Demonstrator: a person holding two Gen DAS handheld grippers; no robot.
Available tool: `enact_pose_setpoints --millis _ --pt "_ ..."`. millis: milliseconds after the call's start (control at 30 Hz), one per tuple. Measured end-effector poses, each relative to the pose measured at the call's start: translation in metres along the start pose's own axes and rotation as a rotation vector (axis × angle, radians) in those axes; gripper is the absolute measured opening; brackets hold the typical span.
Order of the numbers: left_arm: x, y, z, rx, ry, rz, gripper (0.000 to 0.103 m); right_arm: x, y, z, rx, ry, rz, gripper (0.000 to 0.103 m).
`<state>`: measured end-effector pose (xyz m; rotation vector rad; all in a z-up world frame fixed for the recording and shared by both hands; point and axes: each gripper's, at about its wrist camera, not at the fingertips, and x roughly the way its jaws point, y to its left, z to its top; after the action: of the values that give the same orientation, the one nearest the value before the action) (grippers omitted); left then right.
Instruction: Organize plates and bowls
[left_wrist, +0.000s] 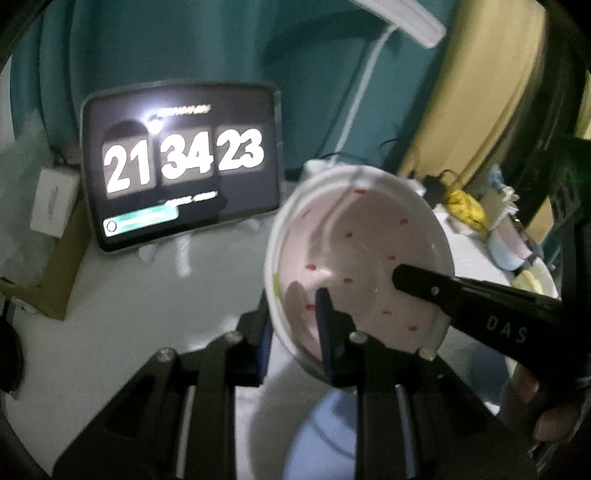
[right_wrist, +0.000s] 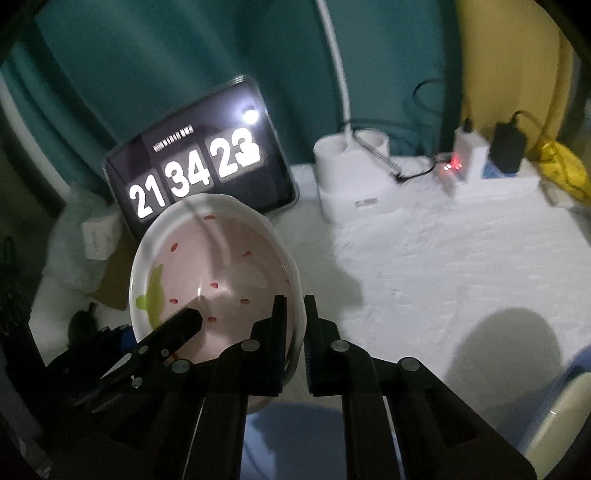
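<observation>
A white bowl (left_wrist: 365, 254) with a pink inside, red dots and a green mark is held tilted above the white table. My left gripper (left_wrist: 295, 325) is shut on its left rim, one finger inside and one outside. My right gripper (right_wrist: 294, 321) is shut on the bowl's (right_wrist: 221, 266) right rim. The right gripper's finger (left_wrist: 424, 284) shows inside the bowl in the left wrist view. The left gripper's finger (right_wrist: 181, 325) shows inside the bowl in the right wrist view. A pale blue dish (left_wrist: 332, 435) lies below the bowl, also low in the right wrist view (right_wrist: 295, 435).
A tablet clock (left_wrist: 181, 166) leans against the teal curtain at the back. A white lamp base (right_wrist: 351, 173) and chargers (right_wrist: 472, 155) stand at the back right. A cream dish (right_wrist: 561, 435) sits at the right edge. More dishes (left_wrist: 513, 247) and a yellow bag (left_wrist: 465, 206) lie right.
</observation>
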<state>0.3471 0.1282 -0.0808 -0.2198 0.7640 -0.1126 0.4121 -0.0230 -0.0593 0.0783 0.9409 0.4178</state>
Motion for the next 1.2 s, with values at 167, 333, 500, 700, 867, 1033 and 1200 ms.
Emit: enact_pose_setpoints --millis 167,333,500,700,867,1033,1200 --pt "-0.025 -0.044 -0.006 0.04 -0.024 -0.043 0.022 -0.051 -0.024 -0.014 0.015 -0.048 -0.01 0.009" --pt "-0.031 -0.092 -0.015 0.077 -0.02 -0.09 0.022 -0.092 -0.057 -0.034 0.047 -0.083 -0.039 0.009" --pt "-0.029 -0.14 -0.031 0.115 0.011 -0.132 0.022 -0.122 -0.097 -0.06 0.091 -0.099 -0.077 0.009" --pt "-0.016 -0.185 -0.051 0.154 0.063 -0.156 0.022 -0.142 -0.143 -0.09 0.146 -0.097 -0.114 0.009" --pt "-0.008 -0.215 -0.066 0.183 0.102 -0.163 0.022 -0.149 -0.173 -0.107 0.173 -0.078 -0.13 0.01" --pt "0.001 -0.231 -0.073 0.203 0.131 -0.161 0.022 -0.147 -0.195 -0.118 0.198 -0.049 -0.127 0.012" --pt "0.01 -0.241 -0.078 0.224 0.16 -0.156 0.022 -0.143 -0.207 -0.123 0.222 -0.029 -0.123 0.014"
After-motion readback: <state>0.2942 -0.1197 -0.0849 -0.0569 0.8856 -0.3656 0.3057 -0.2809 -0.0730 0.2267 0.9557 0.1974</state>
